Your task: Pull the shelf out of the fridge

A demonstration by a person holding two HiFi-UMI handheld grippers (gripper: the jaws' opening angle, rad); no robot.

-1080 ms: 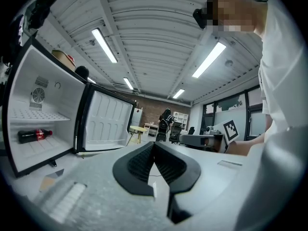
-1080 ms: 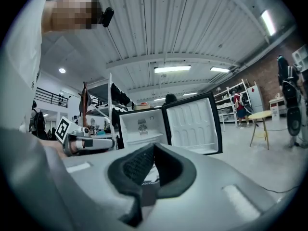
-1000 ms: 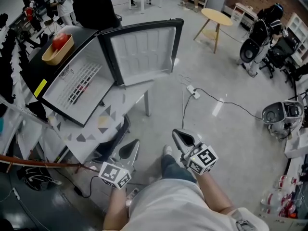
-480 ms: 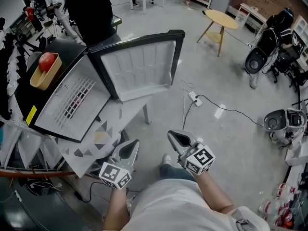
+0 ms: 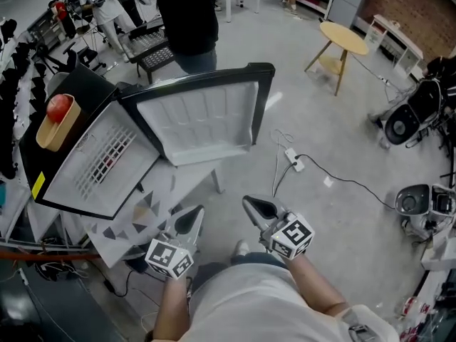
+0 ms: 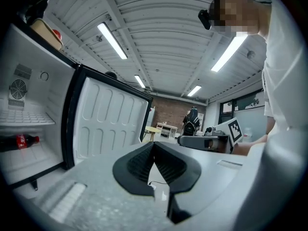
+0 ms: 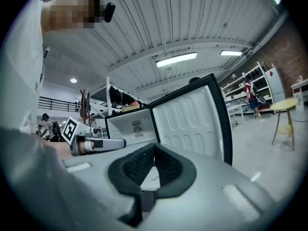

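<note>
A small black fridge (image 5: 85, 105) stands on a table (image 5: 160, 191) with its door (image 5: 203, 112) swung wide open. Inside it, a white wire shelf (image 5: 105, 159) sits in place, also visible in the left gripper view as the wire shelf (image 6: 24, 118) above a cola bottle (image 6: 17, 141). My left gripper (image 5: 188, 219) and right gripper (image 5: 256, 208) are held low in front of my body, short of the fridge, both shut with nothing between their pads. Neither touches the fridge or the shelf.
A basket with a red apple (image 5: 55, 118) rests on top of the fridge. A person in black (image 5: 187, 20) stands behind it. On the floor to the right lie a power strip with cable (image 5: 293, 159) and a round wooden table (image 5: 343, 41).
The view has swung, so the fridge now sits a little lower and nearer. The person in black has come into view behind it. Both grippers stay shut in much the same place.
</note>
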